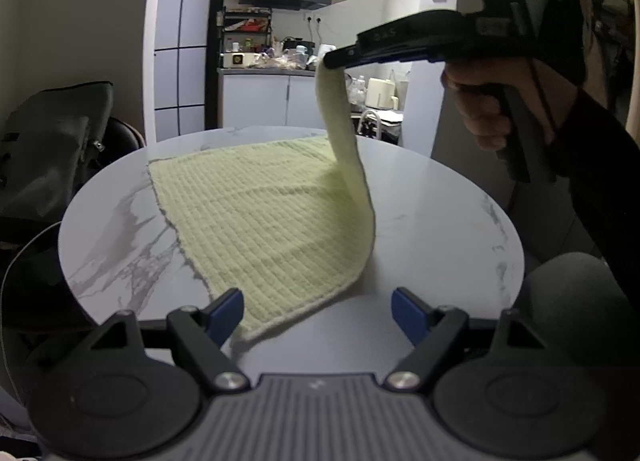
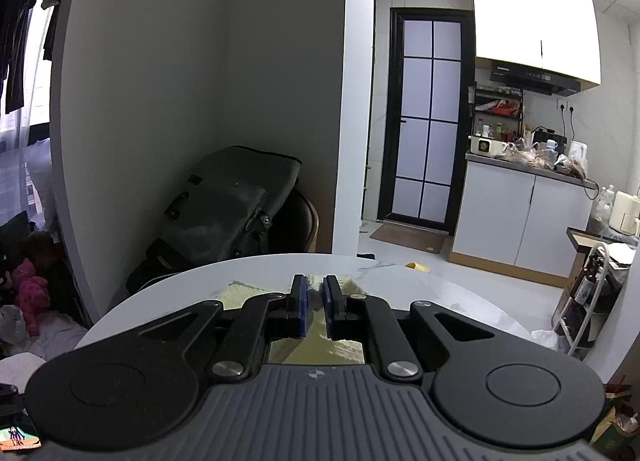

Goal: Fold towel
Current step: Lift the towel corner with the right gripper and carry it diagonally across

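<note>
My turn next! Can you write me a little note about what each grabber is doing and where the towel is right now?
Right gripper: shut on one corner of the towel, holding it up in the air above the table.
Left gripper: open, holding nothing, hovering by the near corner of the towel.
Towel: pale yellow-green, mostly lying flat on the round marble table, with its right side pulled up in a strip.
Done: one corner lifted.
Left: no fold laid down yet. Probably grab the near corner with the left gripper, carry both across, and lay them down.
</note>
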The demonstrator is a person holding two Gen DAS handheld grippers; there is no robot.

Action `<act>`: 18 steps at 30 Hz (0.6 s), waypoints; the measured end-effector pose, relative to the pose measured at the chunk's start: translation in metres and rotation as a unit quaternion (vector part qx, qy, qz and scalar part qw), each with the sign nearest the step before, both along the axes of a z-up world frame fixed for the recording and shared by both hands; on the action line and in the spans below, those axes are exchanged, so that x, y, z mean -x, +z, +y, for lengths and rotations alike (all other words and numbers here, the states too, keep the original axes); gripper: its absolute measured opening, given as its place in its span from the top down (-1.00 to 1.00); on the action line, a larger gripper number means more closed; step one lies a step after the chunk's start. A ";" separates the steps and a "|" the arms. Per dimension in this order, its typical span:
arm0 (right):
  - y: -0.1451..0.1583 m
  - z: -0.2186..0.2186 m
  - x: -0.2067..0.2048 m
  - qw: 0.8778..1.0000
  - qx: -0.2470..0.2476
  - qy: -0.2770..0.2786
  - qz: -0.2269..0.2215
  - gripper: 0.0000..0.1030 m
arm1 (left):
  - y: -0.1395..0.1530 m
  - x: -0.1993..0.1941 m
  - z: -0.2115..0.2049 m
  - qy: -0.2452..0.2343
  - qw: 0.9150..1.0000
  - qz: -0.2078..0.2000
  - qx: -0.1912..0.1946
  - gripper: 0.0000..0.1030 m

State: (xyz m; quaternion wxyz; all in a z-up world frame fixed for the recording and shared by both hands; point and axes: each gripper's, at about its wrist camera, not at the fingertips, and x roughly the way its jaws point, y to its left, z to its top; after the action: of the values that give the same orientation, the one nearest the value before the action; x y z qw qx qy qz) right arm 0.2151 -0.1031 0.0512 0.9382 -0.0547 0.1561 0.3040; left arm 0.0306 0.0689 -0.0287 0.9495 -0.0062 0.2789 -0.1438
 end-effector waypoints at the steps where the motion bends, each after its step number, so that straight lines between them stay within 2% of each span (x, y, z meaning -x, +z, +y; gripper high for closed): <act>1: 0.001 0.002 -0.001 1.000 0.000 0.000 -0.001 0.81 | 0.000 -0.001 0.001 -0.001 1.000 0.003 0.004 -0.62; 18: 0.002 0.050 -0.028 1.000 0.019 0.025 -0.004 0.81 | -0.003 -0.002 0.009 0.002 1.000 0.013 0.011 -0.62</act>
State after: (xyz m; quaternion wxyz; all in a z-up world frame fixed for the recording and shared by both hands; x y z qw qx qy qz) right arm 0.2427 -0.0536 0.0536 0.9299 -0.0779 0.1564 0.3236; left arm 0.0327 0.0782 -0.0312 0.9460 -0.0191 0.2893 -0.1447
